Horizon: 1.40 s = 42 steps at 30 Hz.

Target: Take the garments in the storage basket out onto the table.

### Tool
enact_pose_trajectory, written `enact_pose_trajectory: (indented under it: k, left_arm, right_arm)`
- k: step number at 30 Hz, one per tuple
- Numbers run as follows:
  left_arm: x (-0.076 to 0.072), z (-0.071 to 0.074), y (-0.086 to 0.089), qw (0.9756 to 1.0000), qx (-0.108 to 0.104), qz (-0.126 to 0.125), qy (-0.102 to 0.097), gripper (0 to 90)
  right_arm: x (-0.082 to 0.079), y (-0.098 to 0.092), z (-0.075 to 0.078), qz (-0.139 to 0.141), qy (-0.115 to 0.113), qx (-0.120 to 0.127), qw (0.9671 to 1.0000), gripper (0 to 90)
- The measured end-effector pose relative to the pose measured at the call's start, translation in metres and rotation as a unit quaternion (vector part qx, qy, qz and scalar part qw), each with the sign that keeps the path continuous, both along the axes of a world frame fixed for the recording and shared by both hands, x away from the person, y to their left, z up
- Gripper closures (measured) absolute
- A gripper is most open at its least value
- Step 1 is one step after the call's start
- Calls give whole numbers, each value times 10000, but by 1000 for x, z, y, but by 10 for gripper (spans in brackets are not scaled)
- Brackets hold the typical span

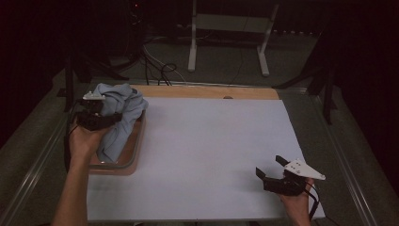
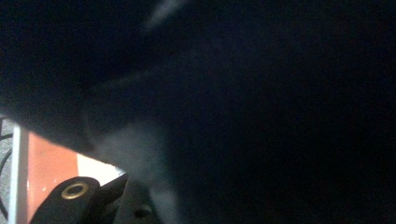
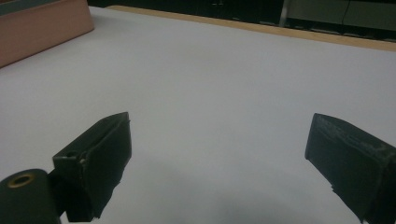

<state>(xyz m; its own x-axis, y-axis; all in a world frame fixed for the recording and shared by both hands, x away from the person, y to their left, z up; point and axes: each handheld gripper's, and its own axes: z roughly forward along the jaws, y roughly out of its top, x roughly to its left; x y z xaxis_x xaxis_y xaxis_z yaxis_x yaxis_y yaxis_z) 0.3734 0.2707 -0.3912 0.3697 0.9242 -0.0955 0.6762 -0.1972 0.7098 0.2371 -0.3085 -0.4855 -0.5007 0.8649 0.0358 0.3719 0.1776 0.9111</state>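
Note:
A light blue cloth (image 1: 120, 110) is bunched up in a brown tray (image 1: 127, 162) at the table's left. My left gripper (image 1: 112, 117) reaches into the cloth from the left, its jaws buried in the folds and closed on the fabric. In the left gripper view the cloth (image 2: 140, 144) presses dark against the lens, with a strip of the tray (image 2: 46, 163) at the lower left. My right gripper (image 1: 268, 165) rests near the front right of the white sheet (image 1: 211, 150). It is open with nothing between its jaws (image 3: 219, 135).
The tray's side (image 3: 42, 28) lies far off to the upper left in the right gripper view. A wooden table edge (image 1: 207, 92) borders the sheet at the back. Beyond it are a white metal stand (image 1: 226, 28) and cables on the floor.

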Motion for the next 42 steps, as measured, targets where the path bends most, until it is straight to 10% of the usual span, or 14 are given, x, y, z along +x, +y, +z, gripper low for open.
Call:
enact_pose_trajectory:
  k: [42]
  left_arm:
    - [2, 5, -64, 9976, -88, -685, 45, 664]
  right_arm:
    - [0, 0, 0, 4, 2, 7, 10000, 71]
